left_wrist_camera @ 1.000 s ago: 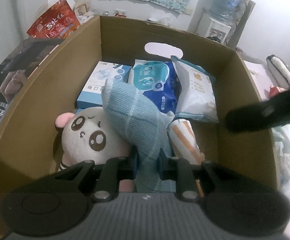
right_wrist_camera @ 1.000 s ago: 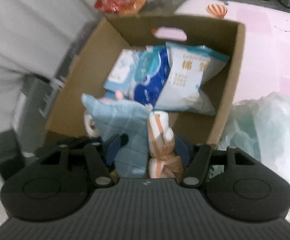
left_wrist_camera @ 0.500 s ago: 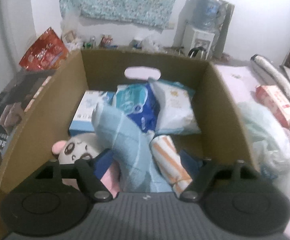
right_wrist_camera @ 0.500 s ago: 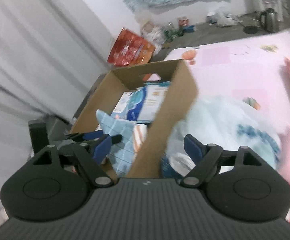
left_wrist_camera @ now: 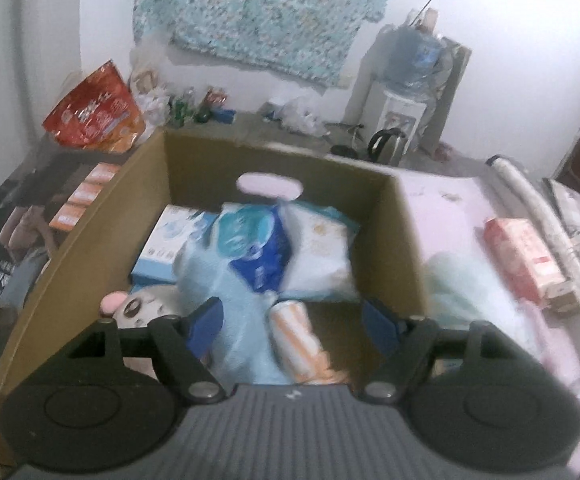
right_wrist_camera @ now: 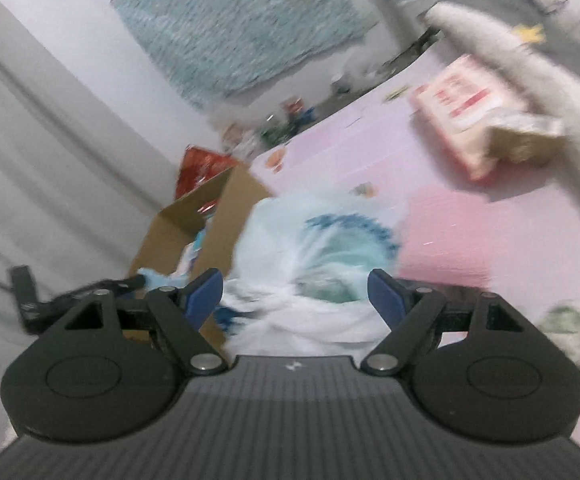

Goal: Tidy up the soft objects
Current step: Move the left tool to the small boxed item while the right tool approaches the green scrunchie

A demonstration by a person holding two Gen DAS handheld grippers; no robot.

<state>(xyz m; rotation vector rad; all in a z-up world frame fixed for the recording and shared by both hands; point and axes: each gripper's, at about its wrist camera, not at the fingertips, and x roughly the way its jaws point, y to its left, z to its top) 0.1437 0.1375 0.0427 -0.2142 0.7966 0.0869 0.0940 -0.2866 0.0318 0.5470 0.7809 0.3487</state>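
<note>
A cardboard box (left_wrist_camera: 89,220) holds a light blue checked cloth (left_wrist_camera: 237,320), an orange-striped rolled towel (left_wrist_camera: 296,336), a white plush toy (left_wrist_camera: 137,306), a blue wipes pack (left_wrist_camera: 257,248), a white tissue pack (left_wrist_camera: 322,256) and a blue-white carton (left_wrist_camera: 169,240). My left gripper (left_wrist_camera: 294,318) is open and empty above the box's near end. My right gripper (right_wrist_camera: 296,294) is open and empty, to the right of the box (right_wrist_camera: 225,208), over a white and teal plastic bag (right_wrist_camera: 314,248).
A pink mat (right_wrist_camera: 450,216) covers the floor right of the box. A red-and-white carton (left_wrist_camera: 526,260) and a rolled white mat (left_wrist_camera: 538,208) lie on it. A red snack bag (left_wrist_camera: 93,112), a kettle (left_wrist_camera: 386,144) and a water dispenser (left_wrist_camera: 406,92) stand by the far wall.
Both grippers let go of the blue cloth and striped towel, which now lie in the box. Both pulled back and up. The right gripper swung right over the plastic bag.
</note>
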